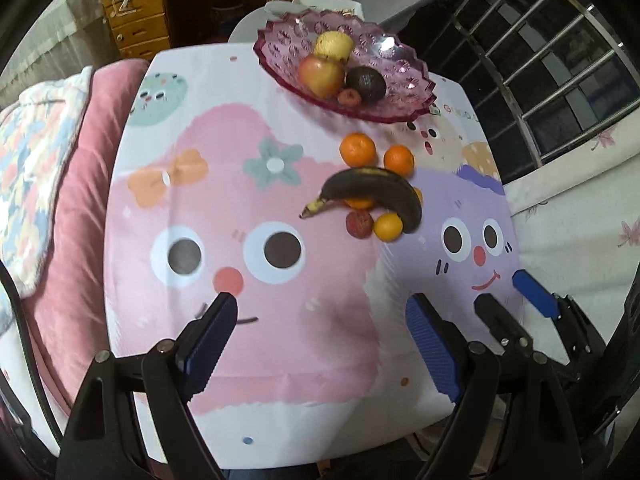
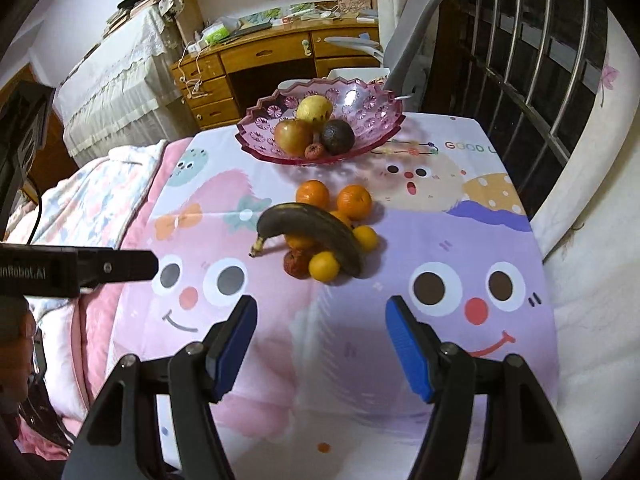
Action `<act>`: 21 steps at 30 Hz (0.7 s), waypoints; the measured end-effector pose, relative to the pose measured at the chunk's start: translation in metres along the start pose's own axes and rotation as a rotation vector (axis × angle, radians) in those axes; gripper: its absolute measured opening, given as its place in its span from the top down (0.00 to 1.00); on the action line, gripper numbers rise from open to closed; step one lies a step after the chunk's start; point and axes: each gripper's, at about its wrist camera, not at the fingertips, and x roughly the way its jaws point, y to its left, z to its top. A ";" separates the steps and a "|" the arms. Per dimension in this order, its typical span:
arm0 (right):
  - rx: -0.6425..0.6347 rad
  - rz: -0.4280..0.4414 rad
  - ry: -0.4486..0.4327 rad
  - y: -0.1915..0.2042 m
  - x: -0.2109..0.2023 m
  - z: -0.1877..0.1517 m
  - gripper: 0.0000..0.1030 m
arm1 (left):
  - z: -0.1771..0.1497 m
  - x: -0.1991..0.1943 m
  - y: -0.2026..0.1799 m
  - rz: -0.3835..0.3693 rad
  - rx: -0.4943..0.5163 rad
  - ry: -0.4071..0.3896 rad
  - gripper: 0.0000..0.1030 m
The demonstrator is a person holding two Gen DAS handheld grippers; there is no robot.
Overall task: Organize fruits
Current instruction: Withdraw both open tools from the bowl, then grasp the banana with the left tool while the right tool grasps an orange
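Observation:
A dark overripe banana lies on the table over several small oranges and a reddish lychee-like fruit. A pink glass bowl at the far end holds an apple, a yellow pear, an avocado and a small red fruit. My left gripper is open and empty, near the table's front. My right gripper is open and empty, short of the fruit pile; it also shows in the left wrist view.
The table wears a cartoon-print cloth. A pink bed with a quilt lies left. A metal window grille is at the right, a wooden desk and a grey chair behind the bowl.

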 end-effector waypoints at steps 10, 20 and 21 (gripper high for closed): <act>-0.166 0.047 0.014 -0.057 0.024 0.023 0.34 | 0.004 0.035 -0.018 -0.028 -0.302 -0.020 0.17; -0.319 0.096 -0.031 -0.094 0.074 0.052 0.34 | 0.034 0.067 -0.030 -0.061 -0.551 -0.087 0.17; -0.323 0.106 -0.046 -0.096 0.079 0.056 0.34 | 0.039 0.071 -0.030 -0.065 -0.571 -0.091 0.17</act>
